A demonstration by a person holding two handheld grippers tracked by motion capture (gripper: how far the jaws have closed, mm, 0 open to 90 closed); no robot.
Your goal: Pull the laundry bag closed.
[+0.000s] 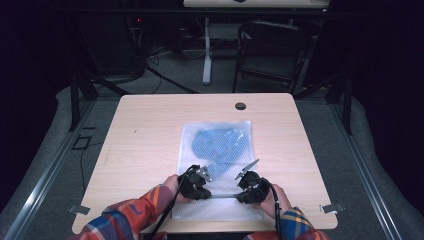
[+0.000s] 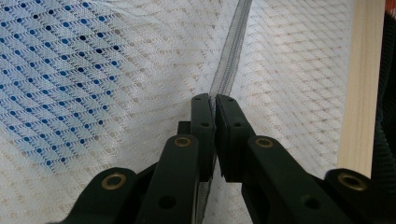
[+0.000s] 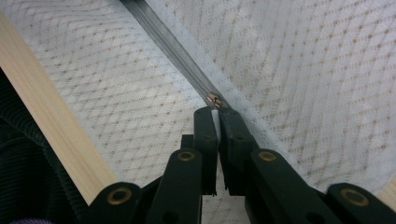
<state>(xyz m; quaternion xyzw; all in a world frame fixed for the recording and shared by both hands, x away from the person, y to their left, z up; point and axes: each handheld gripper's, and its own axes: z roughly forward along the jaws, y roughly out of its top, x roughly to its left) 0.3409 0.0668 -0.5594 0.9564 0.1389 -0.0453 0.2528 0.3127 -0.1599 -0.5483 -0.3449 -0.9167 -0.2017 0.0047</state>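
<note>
A white mesh bag (image 1: pixel 191 135) lies flat on the wooden table (image 1: pixel 145 130), with a blue item (image 1: pixel 220 145) inside its far half. A grey zipper (image 2: pixel 229 60) runs across the bag near the table's front. My left gripper (image 2: pixel 214 99) is shut on the zipper strip, at the bag's near left (image 1: pixel 208 193). My right gripper (image 3: pixel 214 112) is shut just behind the small metal zipper slider (image 3: pixel 214 99), pinching its pull, at the near right (image 1: pixel 241 194). The closed zipper (image 3: pixel 163 42) runs away from the slider. Blue (image 2: pixel 60 70) shows through the mesh to the left of my left jaws.
The table's front edge (image 3: pixel 46 121) lies close behind both grippers, with plaid sleeves (image 1: pixel 130 215) coming over it. A round cable hole (image 1: pixel 240 106) sits at the table's far side. A dark chair (image 1: pixel 270 50) and a desk leg (image 1: pixel 207 50) stand beyond the table.
</note>
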